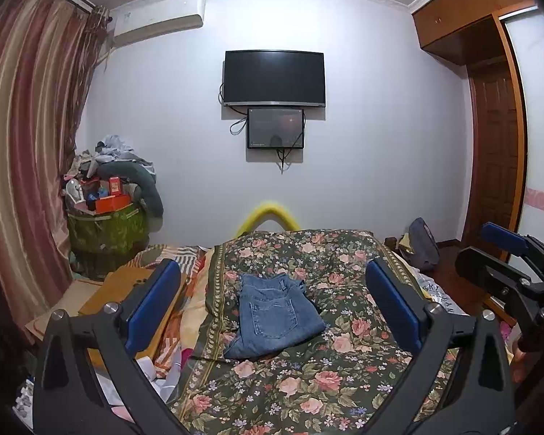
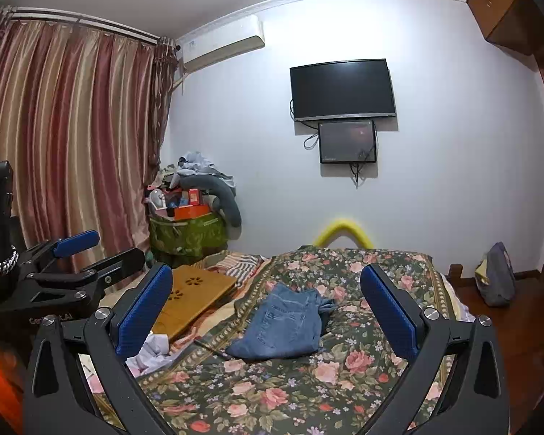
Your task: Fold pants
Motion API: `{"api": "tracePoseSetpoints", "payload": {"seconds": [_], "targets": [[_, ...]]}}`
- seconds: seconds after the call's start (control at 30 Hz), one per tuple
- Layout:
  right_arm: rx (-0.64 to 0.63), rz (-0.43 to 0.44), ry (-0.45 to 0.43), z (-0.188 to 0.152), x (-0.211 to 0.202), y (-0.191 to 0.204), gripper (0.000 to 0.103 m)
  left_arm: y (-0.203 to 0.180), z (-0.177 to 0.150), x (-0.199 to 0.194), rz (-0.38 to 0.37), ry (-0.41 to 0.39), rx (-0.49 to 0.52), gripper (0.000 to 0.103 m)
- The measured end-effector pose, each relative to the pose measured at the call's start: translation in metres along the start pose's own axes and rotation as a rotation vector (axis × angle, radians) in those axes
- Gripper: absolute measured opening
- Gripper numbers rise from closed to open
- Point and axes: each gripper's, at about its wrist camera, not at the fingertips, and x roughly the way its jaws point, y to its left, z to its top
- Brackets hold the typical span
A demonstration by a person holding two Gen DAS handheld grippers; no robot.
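Left wrist view, and the left gripper (image 1: 272,304) stands with its blue pads (image 1: 152,304) spread wide apart, nothing between them but open air above the bed. Out ahead, the pants (image 1: 275,317), blue denim, lie folded into a compact bundle on the floral bedspread (image 1: 308,380), back pocket facing up, waistband end toward the far wall. No finger touches them; they sit clear of both tools. At the right edge of this view the right gripper (image 1: 504,253) pokes in, seen side-on. Over to the right wrist view: the right gripper (image 2: 268,308) is also wide open and empty, pointing level across the bed, with the pants (image 2: 286,326) ahead, framed between its fingers but well beyond the tips. The left gripper (image 2: 90,253) shows at the left edge here, just beside its partner. A wooden board (image 2: 196,297) with flower cut-outs lies on the bed to the left of the denim, apart from it. On the far wall hangs a dark television (image 2: 342,88) with a smaller screen (image 2: 346,141) just below, and striped curtains (image 2: 72,127) cover the left side of the room.
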Motion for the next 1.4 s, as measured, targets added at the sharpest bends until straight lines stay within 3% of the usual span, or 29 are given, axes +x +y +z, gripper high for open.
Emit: {"api": "tracePoseSetpoints", "payload": {"seconds": [1.4], "targets": [[0.019,-0.014,0.017,0.0004,-0.0022,-0.0069,0.103,-0.0028,0.0002,0.0031,-0.017,0.013,0.001,0.103]]}}
